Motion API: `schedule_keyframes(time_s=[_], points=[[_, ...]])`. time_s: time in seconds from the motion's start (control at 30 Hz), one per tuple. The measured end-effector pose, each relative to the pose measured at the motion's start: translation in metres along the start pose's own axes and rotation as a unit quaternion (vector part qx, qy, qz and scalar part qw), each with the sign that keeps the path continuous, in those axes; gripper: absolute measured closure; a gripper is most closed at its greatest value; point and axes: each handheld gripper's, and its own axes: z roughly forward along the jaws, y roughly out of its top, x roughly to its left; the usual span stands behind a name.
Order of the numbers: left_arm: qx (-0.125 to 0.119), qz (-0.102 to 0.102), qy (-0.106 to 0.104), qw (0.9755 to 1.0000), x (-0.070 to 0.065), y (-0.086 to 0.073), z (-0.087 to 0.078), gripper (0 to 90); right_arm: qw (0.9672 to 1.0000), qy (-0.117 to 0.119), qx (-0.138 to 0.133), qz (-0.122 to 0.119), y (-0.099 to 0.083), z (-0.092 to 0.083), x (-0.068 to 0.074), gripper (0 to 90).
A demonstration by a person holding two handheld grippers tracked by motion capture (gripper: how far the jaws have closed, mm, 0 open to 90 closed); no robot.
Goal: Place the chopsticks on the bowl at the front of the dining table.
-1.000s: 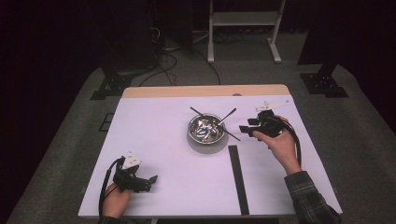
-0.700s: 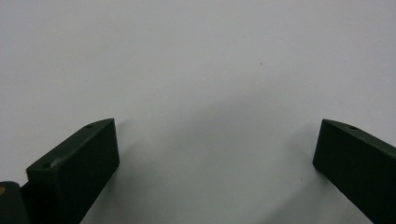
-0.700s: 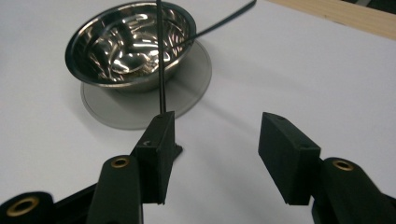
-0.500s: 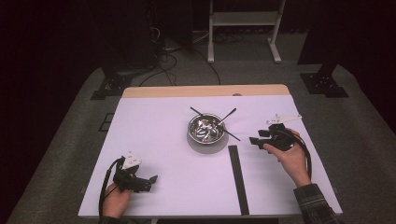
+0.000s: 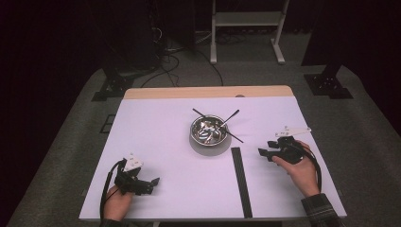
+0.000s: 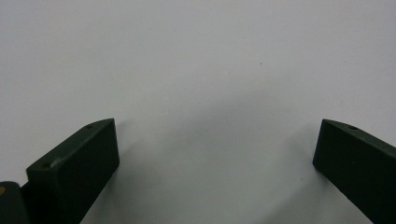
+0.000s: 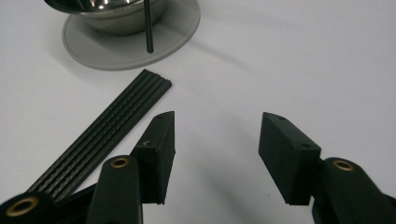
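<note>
A shiny metal bowl [image 5: 208, 131] stands on a grey round mat [image 7: 135, 44] at the table's middle. Thin black sticks [image 5: 230, 117] lean across its rim, and one stick [image 7: 148, 28] rests on the near side. A long black ridged strip [image 5: 240, 179] [image 7: 107, 135] lies flat in front of the bowl. My right gripper [image 5: 261, 152] [image 7: 215, 135] is open just right of the strip's far end, with nothing between its jaws. At the near left, my left gripper [image 5: 154, 180] [image 6: 215, 154] is wide open over bare white table.
The white tabletop [image 5: 156, 137] has a wooden strip [image 5: 189, 92] along its far edge. Beyond the table, stand legs [image 5: 279, 47] and cables [image 5: 175, 61] lie on the dark floor. A person's hands hold both grippers at the near edge.
My right gripper has drawn back from beside the bowl toward the near edge, ending next to the strip's far end. The left gripper has not moved.
</note>
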Motion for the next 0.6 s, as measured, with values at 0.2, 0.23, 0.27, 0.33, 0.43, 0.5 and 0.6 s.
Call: schedule_keyframes(time_s=[0.2, 0.23, 0.27, 0.33, 0.43, 0.5, 0.6], points=[[0.0, 0.0, 0.0, 1.0, 0.0, 0.0, 0.0, 0.0, 0.9999, 0.003, 0.009, -0.004, -0.006, 0.006, 0.004, 44.5], [0.0, 0.0, 0.0, 1.0, 0.0, 0.0, 0.0, 0.0, 0.9999, 0.003, 0.01, -0.005, -0.006, 0.007, 0.005, 44.5], [0.0, 0.0, 0.0, 1.0, 0.0, 0.0, 0.0, 0.0, 0.9999, 0.006, 0.01, -0.005, -0.006, 0.009, 0.006, 44.5], [0.0, -0.001, 0.0, 1.0, 0.0, 0.0, 0.0, 0.0, 0.9999, 0.008, 0.012, -0.009, -0.006, 0.011, 0.008, 44.5], [0.0, -0.001, 0.0, 1.0, 0.0, 0.0, 0.0, 0.0, 0.9998, 0.015, 0.011, -0.011, -0.005, 0.014, 0.012, 44.5], [0.0, -0.001, 0.0, 1.0, 0.0, 0.0, 0.0, 0.0, 0.9997, 0.017, 0.012, -0.012, -0.004, 0.016, 0.015, 44.5], [0.0, -0.001, -0.001, 1.0, 0.0, 0.0, 0.0, 0.0, 0.9994, 0.024, 0.016, -0.016, -0.004, 0.021, 0.022, 44.6]])
